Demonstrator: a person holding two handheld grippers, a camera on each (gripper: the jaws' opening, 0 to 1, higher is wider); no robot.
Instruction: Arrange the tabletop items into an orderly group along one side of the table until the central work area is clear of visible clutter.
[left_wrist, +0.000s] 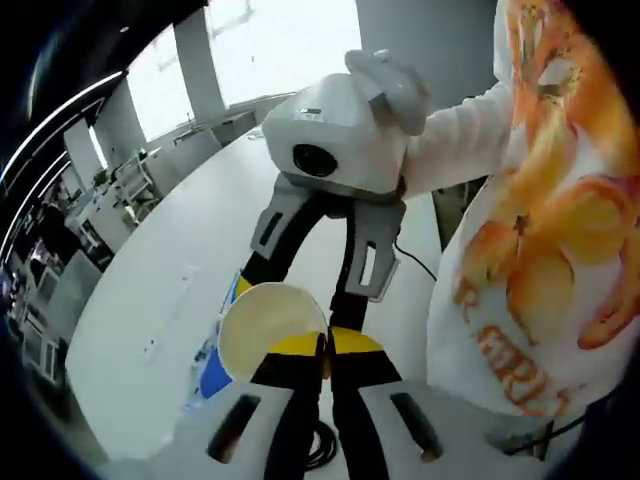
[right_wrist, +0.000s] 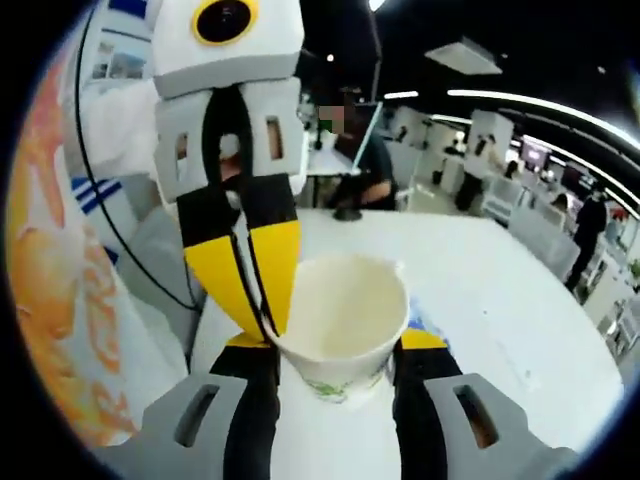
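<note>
A cream paper cup (right_wrist: 345, 310) is held mouth-up over the white table (right_wrist: 500, 290). My right gripper (right_wrist: 335, 348) has a yellow-tipped jaw on each side of the cup's body and is shut on it. My left gripper (right_wrist: 268, 322) comes down from the upper left, its two yellow jaws pinched on the cup's near rim. In the left gripper view the same cup (left_wrist: 262, 322) sits just left of my left gripper (left_wrist: 327, 345), and the right gripper (left_wrist: 297, 298) reaches in from above.
A big orange snack bag (left_wrist: 545, 250) stands close by, also at the left edge (right_wrist: 50, 280). A blue item (left_wrist: 214, 376) lies on the table under the cup. A black cable (left_wrist: 415, 262) trails off the table. People sit at desks behind (right_wrist: 375, 160).
</note>
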